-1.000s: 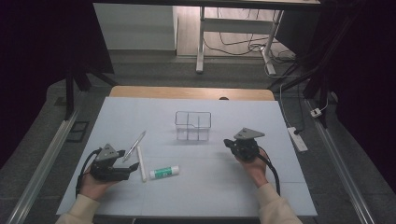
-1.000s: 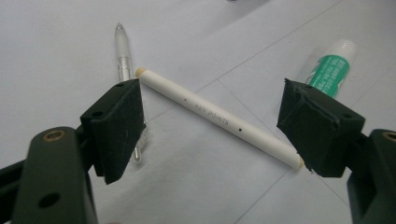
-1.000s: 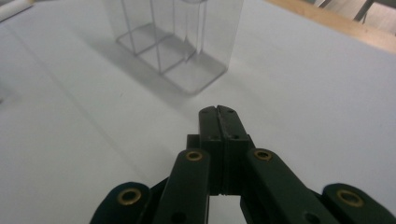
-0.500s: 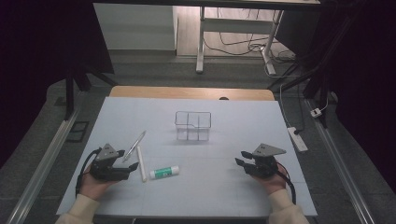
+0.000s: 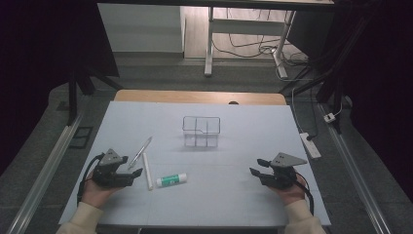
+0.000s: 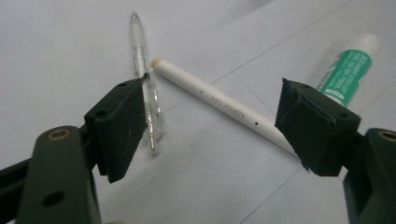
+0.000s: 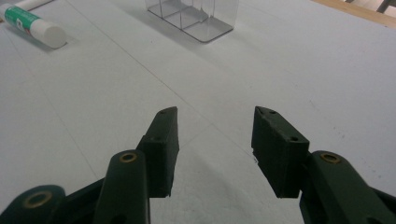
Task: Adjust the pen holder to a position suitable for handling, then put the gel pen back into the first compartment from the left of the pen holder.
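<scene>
pale blue table [image 5: 243, 195]; dark room | left tongs [image 5: 134, 168] apart; right tongs [image 5: 258, 166] opening, empty

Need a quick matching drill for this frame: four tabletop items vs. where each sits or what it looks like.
Items:
1. clear pen
2. white stick pen
3. glue stick
4. clear organizer

Descriptions:
A. green label, white cap
B. mid-table, divided into compartments, empty
C. lies between the left gripper's open jaws
D. beside that gripper's left pad

Pairs: 1-D, 2-C, 3-A, 4-B
</scene>
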Tool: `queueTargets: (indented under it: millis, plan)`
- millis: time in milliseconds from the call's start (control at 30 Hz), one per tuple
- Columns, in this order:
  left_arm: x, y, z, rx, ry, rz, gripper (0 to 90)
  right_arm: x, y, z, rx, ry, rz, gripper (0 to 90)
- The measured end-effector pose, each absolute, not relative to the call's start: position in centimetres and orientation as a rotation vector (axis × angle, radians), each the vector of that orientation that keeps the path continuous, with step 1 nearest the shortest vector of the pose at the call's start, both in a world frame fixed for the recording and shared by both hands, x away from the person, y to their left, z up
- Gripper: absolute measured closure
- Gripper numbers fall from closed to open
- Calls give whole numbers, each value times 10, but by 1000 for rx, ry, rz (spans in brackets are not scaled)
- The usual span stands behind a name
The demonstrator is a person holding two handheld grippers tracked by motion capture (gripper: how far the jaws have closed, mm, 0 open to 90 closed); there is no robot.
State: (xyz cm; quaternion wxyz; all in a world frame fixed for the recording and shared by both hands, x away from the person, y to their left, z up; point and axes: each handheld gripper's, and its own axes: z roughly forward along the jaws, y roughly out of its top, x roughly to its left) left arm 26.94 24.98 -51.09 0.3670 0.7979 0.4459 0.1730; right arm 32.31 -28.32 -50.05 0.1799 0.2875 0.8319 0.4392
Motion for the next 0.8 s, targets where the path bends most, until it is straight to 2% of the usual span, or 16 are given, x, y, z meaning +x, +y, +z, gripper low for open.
queueTargets:
  millis: [800]
  plan:
    - [282, 248, -499, 2050, 1166, 417, 252, 323, -282, -503, 780, 2376, 1197, 481]
